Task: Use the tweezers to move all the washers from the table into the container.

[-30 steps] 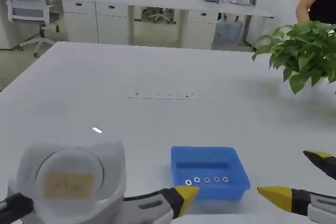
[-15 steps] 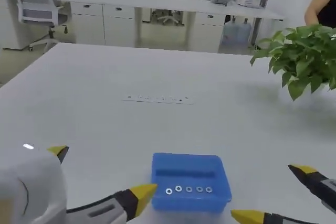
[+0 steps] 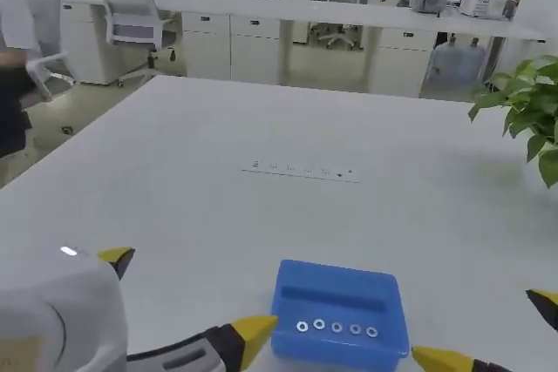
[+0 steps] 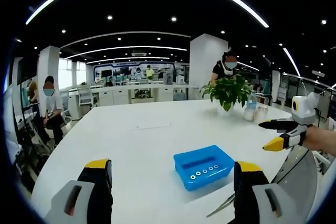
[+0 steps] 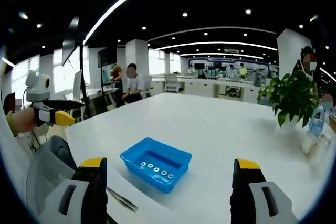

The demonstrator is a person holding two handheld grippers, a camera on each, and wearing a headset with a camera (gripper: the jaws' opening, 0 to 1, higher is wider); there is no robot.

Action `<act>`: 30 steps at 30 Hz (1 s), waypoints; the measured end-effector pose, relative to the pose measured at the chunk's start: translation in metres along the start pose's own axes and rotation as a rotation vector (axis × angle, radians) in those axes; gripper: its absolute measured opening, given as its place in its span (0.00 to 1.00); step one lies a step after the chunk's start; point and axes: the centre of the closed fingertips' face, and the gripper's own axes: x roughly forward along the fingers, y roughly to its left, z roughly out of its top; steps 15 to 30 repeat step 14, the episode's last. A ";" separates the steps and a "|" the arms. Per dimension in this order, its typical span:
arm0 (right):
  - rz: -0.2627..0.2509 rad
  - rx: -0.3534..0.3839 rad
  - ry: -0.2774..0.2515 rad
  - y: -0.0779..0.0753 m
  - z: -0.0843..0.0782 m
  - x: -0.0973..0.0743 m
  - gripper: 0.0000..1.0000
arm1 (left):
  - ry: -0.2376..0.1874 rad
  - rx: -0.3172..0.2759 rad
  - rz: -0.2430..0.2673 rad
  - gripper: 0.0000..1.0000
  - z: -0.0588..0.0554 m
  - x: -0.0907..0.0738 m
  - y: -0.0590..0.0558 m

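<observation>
Both grippers hover low over the near edge of the white table [image 3: 174,154], and neither is holding anything. The left gripper [image 3: 189,291] has its yellow-tipped jaws spread wide, down on the left of the head view. The right gripper [image 3: 476,325] is spread just as wide on the other side. Between them sits the blue container [image 3: 340,289], and there they are: 5 washers [image 3: 336,328] in a neat row along its near wall. The tweezers [image 5: 122,200] lie flat on the table on the person's side of the container, apart from it, with neither gripper touching them. Farther out, around mid-table, runs a thin line of tiny specks [image 3: 301,169], too small to say what they are. A leafy plant [image 3: 532,119] leans in from the right edge, and office chairs [image 3: 131,19] and desks stand beyond the table.
</observation>
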 end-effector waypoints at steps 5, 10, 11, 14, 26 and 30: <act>-0.011 0.051 0.009 -0.007 -0.009 -0.001 0.99 | 0.008 -0.017 0.017 0.99 -0.002 -0.004 0.000; -0.057 0.074 0.019 -0.015 -0.015 -0.001 0.99 | 0.021 -0.035 0.025 0.99 -0.009 -0.008 -0.001; -0.065 0.072 0.019 -0.016 -0.016 -0.001 0.99 | 0.022 -0.033 0.025 0.99 -0.011 -0.009 -0.002; -0.063 0.067 0.005 -0.014 -0.013 0.001 0.99 | 0.022 -0.034 0.020 0.99 -0.011 -0.010 -0.002; -0.063 0.067 0.005 -0.014 -0.013 0.001 0.99 | 0.022 -0.034 0.020 0.99 -0.011 -0.010 -0.002; -0.063 0.067 0.005 -0.014 -0.013 0.001 0.99 | 0.022 -0.034 0.020 0.99 -0.011 -0.010 -0.002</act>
